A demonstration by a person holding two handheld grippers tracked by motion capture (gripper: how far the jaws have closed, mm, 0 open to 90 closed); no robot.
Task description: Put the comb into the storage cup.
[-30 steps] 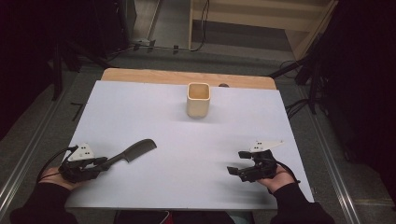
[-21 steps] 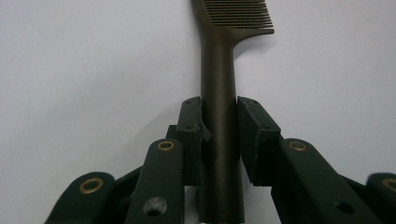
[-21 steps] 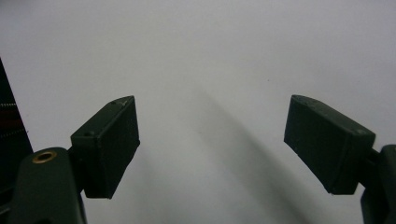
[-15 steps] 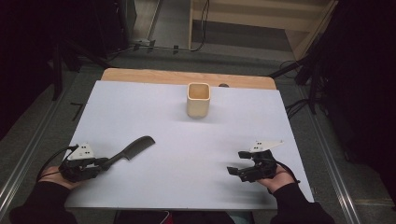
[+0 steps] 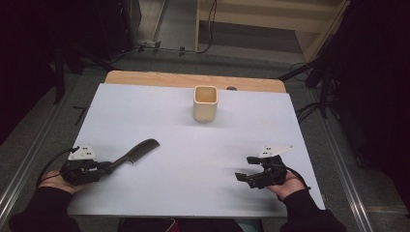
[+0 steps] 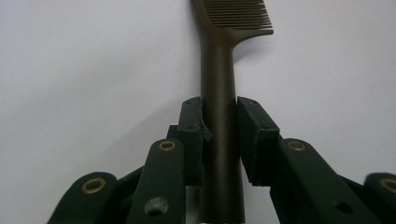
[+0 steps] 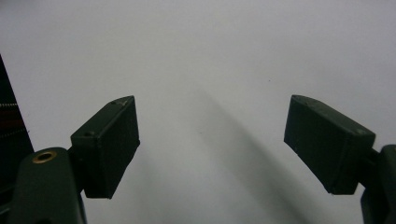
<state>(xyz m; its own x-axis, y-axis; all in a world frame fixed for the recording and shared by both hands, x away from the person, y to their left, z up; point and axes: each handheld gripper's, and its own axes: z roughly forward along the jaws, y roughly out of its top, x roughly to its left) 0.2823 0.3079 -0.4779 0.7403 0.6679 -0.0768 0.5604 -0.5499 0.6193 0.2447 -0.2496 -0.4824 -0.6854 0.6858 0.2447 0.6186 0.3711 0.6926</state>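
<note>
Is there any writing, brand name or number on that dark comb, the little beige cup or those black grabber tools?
None can be read.
Dark plastic comb: plain handle, no print visible.
Beige square cup: plain walls.
Left gripper, shut on the comb's handle: only brass rivets, no lettering.
Right gripper, open: bare black pads.
Small dark marks on the left gripper's grey plate: too small to read.

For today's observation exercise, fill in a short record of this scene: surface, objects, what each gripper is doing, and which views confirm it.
surface: white table top
held object: dark comb, lying flat, teeth end away from the person
left gripper: shut on the comb handle
right gripper: open, nothing between its jaws
other object: beige square cup, upright at the far middle, apart from both grippers
confirmed by: high view and both gripper views
</note>
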